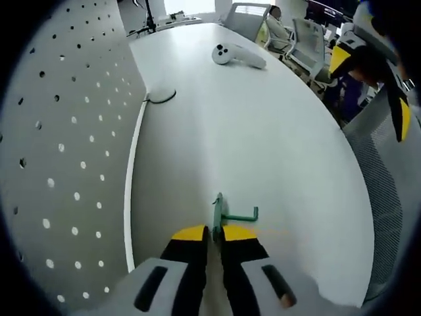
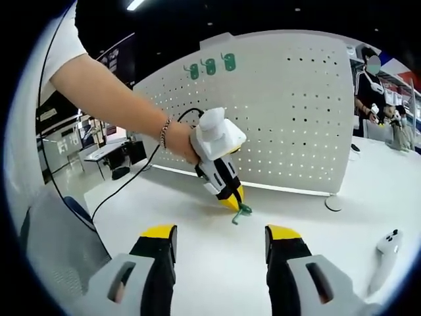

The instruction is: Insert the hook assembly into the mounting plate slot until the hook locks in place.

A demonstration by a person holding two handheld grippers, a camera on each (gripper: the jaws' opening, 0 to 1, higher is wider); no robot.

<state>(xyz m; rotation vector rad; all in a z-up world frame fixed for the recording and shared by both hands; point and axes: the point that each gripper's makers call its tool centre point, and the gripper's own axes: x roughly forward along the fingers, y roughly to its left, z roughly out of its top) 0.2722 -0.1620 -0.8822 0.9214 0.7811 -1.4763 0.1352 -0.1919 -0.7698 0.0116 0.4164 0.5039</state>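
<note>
Left gripper view: the left tongs [image 1: 215,232], black with yellow tips, rise from the bottom with their jaws nearly together, pinching the flat back of a small green hook assembly [image 1: 227,214] that stands on the white desk [image 1: 263,131]. Its hooked arm points to the right. A white perforated mounting plate [image 1: 62,145] stands upright along the left. A white controller [image 1: 237,55] lies far up the desk. A dark cable [image 1: 161,97] curls near the foot of the plate.

Right gripper view: the right tongs [image 2: 220,238] hover above the desk with jaws spread wide and nothing between them. Beyond them, a person's hand [image 2: 184,145] holds the left tongs tipped downward onto the green hook on the desk. Behind stands the mounting plate — three green hooks [image 2: 210,67] already sit near its upper edge. The controller lies at the far right.
</note>
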